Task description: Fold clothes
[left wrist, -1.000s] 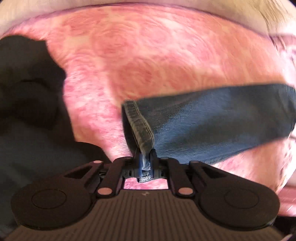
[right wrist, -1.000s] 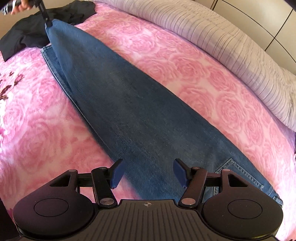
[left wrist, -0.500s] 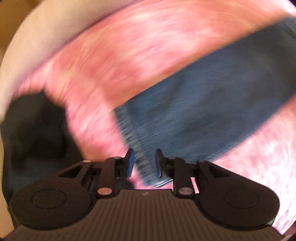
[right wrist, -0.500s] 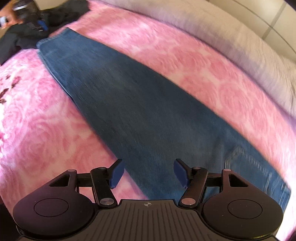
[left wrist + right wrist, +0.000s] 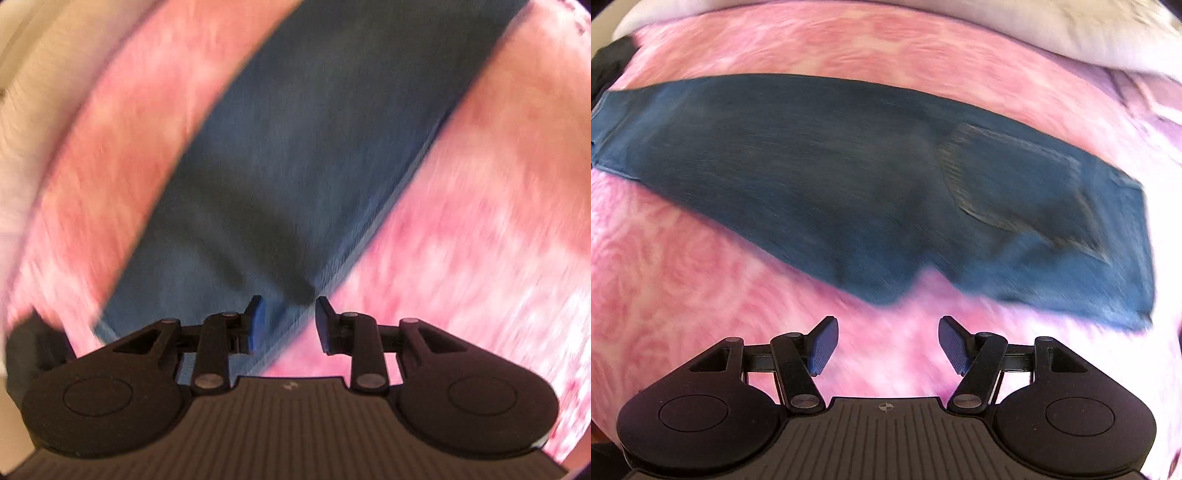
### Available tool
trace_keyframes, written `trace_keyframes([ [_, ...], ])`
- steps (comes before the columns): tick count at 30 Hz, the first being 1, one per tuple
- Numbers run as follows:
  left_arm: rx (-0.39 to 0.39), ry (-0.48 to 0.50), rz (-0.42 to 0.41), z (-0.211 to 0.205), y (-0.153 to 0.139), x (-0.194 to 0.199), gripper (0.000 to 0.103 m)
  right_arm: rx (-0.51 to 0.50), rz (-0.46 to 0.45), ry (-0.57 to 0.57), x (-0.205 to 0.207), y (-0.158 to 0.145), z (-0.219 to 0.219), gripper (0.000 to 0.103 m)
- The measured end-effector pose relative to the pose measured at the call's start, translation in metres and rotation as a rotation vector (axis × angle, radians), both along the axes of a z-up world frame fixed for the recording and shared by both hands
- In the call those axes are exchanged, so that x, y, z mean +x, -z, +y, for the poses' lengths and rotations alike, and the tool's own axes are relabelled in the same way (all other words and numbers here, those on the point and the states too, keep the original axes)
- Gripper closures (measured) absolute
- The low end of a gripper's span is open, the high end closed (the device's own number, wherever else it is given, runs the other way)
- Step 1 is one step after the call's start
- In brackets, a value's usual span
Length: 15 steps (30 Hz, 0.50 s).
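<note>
My left gripper [image 5: 284, 323], jaws just opening, is hanging empty after dropping the jeans [image 5: 314, 147]; the right gripper [image 5: 885, 345] is spread over the bare pink blanket [image 5: 701, 277].

1. We see the blue jeans [image 5: 849, 177] lying flat on the pink rose-patterned bed, folded lengthwise into one long strip
2. We see their stitched back pocket [image 5: 1015, 177] facing up near the waist end
3. In the left wrist view the leg [image 5: 325, 147] runs diagonally, blurred
</note>
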State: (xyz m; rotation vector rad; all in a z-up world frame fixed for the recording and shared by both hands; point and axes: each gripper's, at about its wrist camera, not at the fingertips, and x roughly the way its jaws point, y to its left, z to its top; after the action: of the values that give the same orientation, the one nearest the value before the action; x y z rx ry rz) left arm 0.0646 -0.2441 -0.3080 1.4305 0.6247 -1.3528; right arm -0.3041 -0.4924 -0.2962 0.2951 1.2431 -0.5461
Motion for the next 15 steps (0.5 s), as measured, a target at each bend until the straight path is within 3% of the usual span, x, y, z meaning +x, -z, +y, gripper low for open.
trace_keyframes([
  [2,-0.064,0.100,0.018,-0.014,-0.016,-0.034,0.073,0.011,-0.026,0.081,-0.018,-0.003,-0.002,0.039],
  [4,-0.138,0.234,0.040,-0.028,-0.027,-0.078,0.061,0.028,-0.048,0.166,-0.031,-0.002,-0.001,0.039],
  [9,-0.279,0.537,0.136,-0.056,-0.035,-0.195,0.059,0.045,-0.114,0.318,-0.059,-0.007,0.012,0.039],
  [11,-0.322,0.654,0.099,-0.062,-0.026,-0.236,0.059,0.044,-0.139,0.359,-0.070,-0.010,0.019,0.039],
  [15,-0.417,0.890,-0.074,-0.064,0.007,-0.296,0.059,0.024,-0.182,0.419,-0.097,-0.016,0.034,0.039],
])
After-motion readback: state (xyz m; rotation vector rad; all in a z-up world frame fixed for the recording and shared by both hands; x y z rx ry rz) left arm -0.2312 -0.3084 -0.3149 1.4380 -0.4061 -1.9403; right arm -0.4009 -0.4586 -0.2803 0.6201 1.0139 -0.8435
